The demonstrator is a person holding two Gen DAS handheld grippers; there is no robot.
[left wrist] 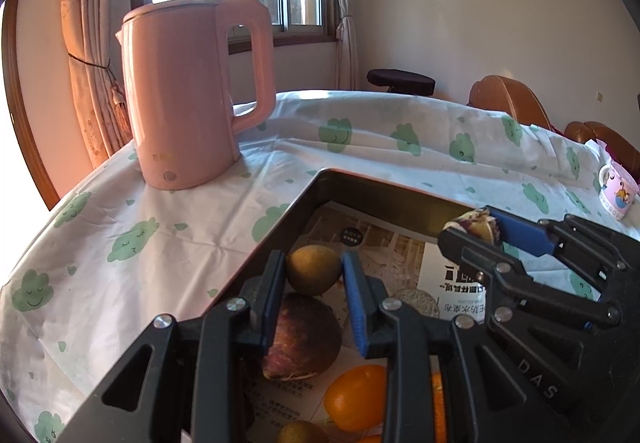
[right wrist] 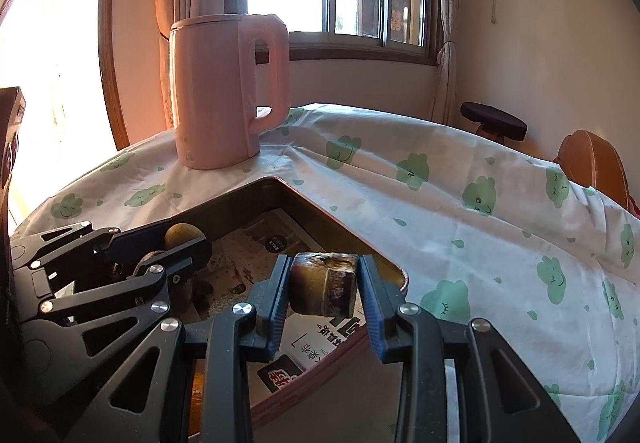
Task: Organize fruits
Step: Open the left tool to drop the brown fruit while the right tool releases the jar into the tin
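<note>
A metal tray [left wrist: 360,185] lined with printed paper holds the fruit. My left gripper [left wrist: 314,269] is shut on a brownish-yellow round fruit [left wrist: 314,269] over the tray. Below it lie a reddish-brown fruit [left wrist: 304,339], an orange [left wrist: 356,397] and another brownish fruit [left wrist: 300,433]. My right gripper [right wrist: 324,287] is shut on a brown cut fruit piece [right wrist: 324,287] above the tray's right corner [right wrist: 400,279]. It also shows in the left wrist view [left wrist: 476,229], and the left gripper shows in the right wrist view [right wrist: 184,239].
A pink electric kettle [left wrist: 188,95] stands on the cloud-print tablecloth [left wrist: 140,243] behind the tray. A pink cartoon mug [left wrist: 618,191] sits at the far right. Wooden chairs [left wrist: 504,99] and a dark stool [left wrist: 400,81] stand beyond the table.
</note>
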